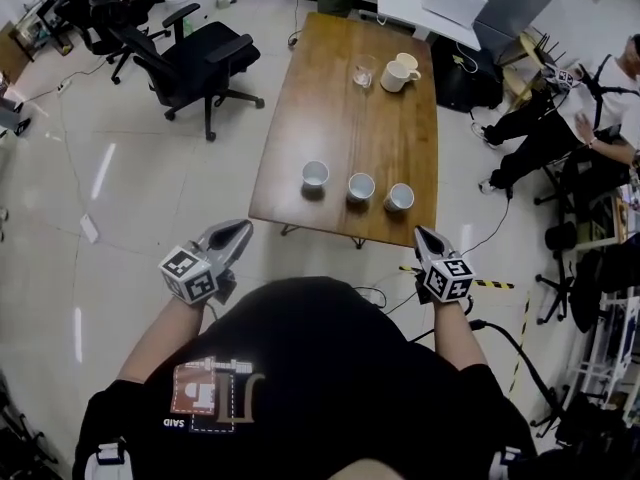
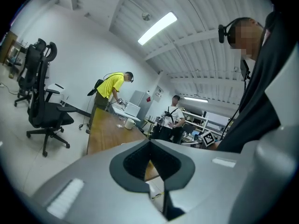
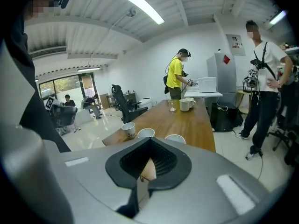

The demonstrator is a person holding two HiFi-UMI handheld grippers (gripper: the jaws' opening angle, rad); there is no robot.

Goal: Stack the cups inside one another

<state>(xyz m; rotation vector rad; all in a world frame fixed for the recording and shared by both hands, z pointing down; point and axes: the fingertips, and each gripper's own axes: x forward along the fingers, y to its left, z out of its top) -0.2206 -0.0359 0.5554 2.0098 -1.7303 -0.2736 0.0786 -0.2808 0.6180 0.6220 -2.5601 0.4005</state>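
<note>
Three white cups stand in a row near the front edge of the wooden table (image 1: 340,118): a left cup (image 1: 315,174), a middle cup (image 1: 361,186) and a right cup (image 1: 399,197). My left gripper (image 1: 235,233) and right gripper (image 1: 425,236) hover over the floor just short of that edge, both shut and empty. In the right gripper view the cups (image 3: 128,129) (image 3: 145,133) (image 3: 175,138) show just beyond the closed right gripper (image 3: 149,140). The left gripper (image 2: 149,143) points along the table (image 2: 107,129); its body hides the cups.
A glass (image 1: 362,74) and white mugs (image 1: 399,73) sit at the table's far end. Black office chairs (image 1: 195,63) stand to the left. A person sits at the right (image 1: 570,118), another in yellow (image 3: 176,76) stands beyond the far end. A cable and striped tape (image 1: 490,283) lie on the floor.
</note>
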